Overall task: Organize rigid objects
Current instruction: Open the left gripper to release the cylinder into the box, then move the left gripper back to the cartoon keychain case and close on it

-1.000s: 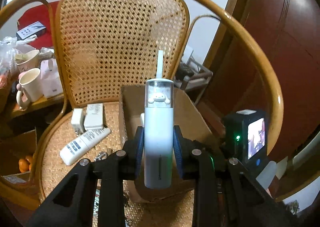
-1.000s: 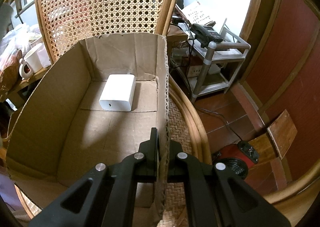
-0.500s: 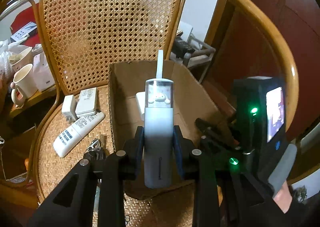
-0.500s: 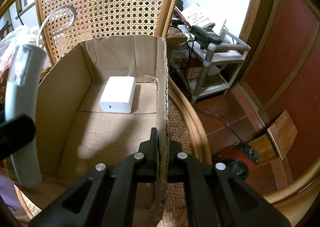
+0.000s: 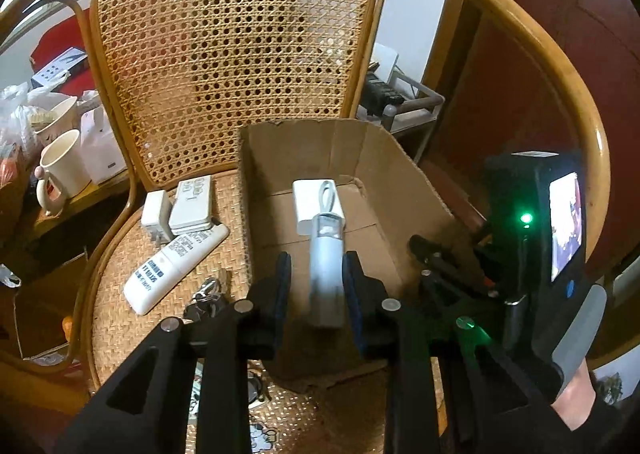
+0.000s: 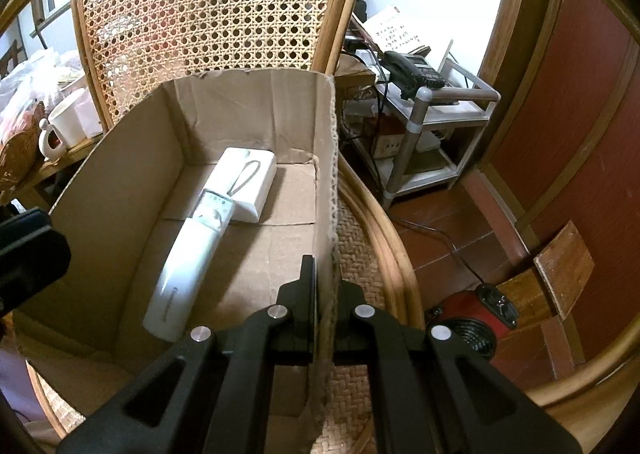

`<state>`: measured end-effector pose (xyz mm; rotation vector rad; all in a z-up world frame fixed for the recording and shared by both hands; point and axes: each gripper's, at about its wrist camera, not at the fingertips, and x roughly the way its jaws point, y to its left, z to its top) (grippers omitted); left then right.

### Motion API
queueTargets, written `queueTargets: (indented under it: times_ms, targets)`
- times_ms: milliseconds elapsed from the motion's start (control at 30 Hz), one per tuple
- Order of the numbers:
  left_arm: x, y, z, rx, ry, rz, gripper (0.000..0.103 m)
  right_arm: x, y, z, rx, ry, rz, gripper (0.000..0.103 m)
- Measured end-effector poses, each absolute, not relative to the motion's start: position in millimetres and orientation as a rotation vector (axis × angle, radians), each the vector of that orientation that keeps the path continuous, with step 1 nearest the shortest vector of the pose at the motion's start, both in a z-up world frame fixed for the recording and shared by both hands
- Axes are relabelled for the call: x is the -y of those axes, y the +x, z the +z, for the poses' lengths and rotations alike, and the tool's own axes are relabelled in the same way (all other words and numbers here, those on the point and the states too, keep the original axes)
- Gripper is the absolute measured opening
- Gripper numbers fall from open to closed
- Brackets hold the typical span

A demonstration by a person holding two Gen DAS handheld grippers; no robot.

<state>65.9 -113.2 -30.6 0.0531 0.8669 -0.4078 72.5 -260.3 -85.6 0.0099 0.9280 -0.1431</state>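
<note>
Left tool [image 5: 314,286], fingers apart, straddles the white bottle [image 6: 188,250] lying in the cardboard box [image 6: 120,182], long axis near-to-far, while right tool [image 6: 324,294] clamps the box's right wall.

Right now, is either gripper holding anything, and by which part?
The right gripper pinches the cardboard box by the top edge of its right wall. The left gripper is open and holds nothing; the white bottle lies loose inside the box.
</note>
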Motion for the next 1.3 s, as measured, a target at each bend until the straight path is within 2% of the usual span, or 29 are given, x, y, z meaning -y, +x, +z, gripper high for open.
queueTargets:
  times_ms: [200,233,267,333,400,467,533,733,1300]
  targets:
    - [99,68,-31,-0.891,0.044,-0.416,0.029,260,72,-86,-0.929,0.010,-0.138,0.006]
    - [97,68,-31,-0.892,0.039,-0.419,0.034,260,72,-86,-0.929,0.006,-0.140,0.006]
    - [95,67,-31,-0.895,0.041,-0.407,0.051,260,71,-86,-0.929,0.004,-0.141,0.006]
    - [88,65,-29,-0.878,0.043,-0.377,0.066,260,72,-86,-0.931,0.006,-0.142,0.006]
    - [81,62,-24,-0.851,0.026,-0.396,0.067,260,72,-86,-0.932,0.007,-0.141,0.006]
    - [74,60,-20,-0.839,0.016,-0.395,0.080,261,72,-86,-0.933,0.004,-0.139,0.006]
    - [68,58,-18,-0.821,0.033,-0.360,0.086,261,73,-86,-0.933,0.005,-0.139,0.006]
    - [42,67,-27,-0.856,0.081,-0.244,0.093,260,72,-86,-0.933,0.002,-0.138,0.006]
    - [1,70,-81,-1.074,0.177,-0.236,0.095,259,74,-88,-0.935,-0.001,-0.141,0.006]
